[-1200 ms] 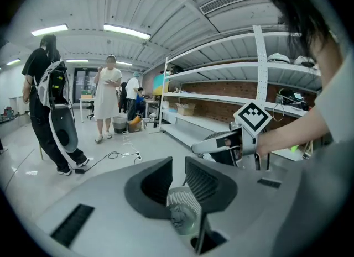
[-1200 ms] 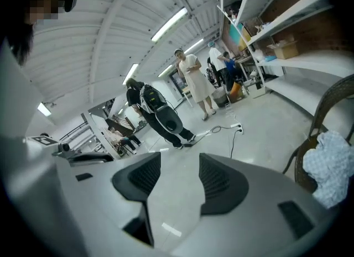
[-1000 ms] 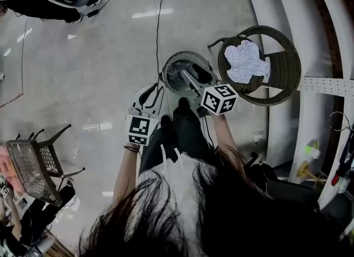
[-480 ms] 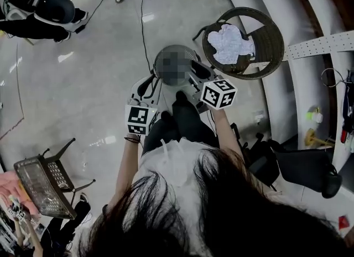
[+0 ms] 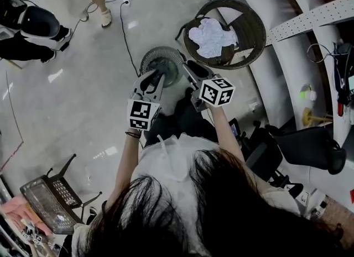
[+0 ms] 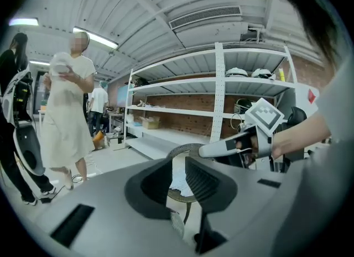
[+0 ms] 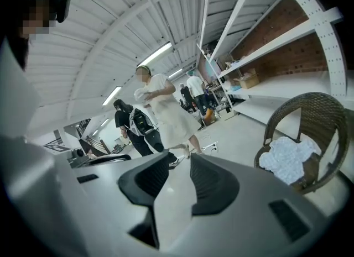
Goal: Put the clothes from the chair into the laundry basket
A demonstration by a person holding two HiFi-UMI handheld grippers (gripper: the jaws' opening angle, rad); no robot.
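Two grippers come under review, with their surroundings taken left to right. At lower left we note a wire-mesh chair [image 5: 47,203] on thin dark legs, and a broad stretch of glossy pale floor [image 5: 72,101] lies between it and the grippers. We find the left gripper [image 5: 153,77], smooth grey shell with ribbed dark pads, released: its jaws stand a narrow gap apart and grasp nothing. Below both tips sits the laundry basket [image 5: 160,52], round with a ribbed grey wall. The right gripper [image 5: 188,65] has just been closing its jaws, yet a gap remains and nothing lies between them. The clothes [image 5: 209,36], crumpled white fabric, lie on the seat of the round woven wicker chair [image 5: 251,18], apart from both grippers. Its far rim stands near a perforated white shelf upright [image 5: 315,15].
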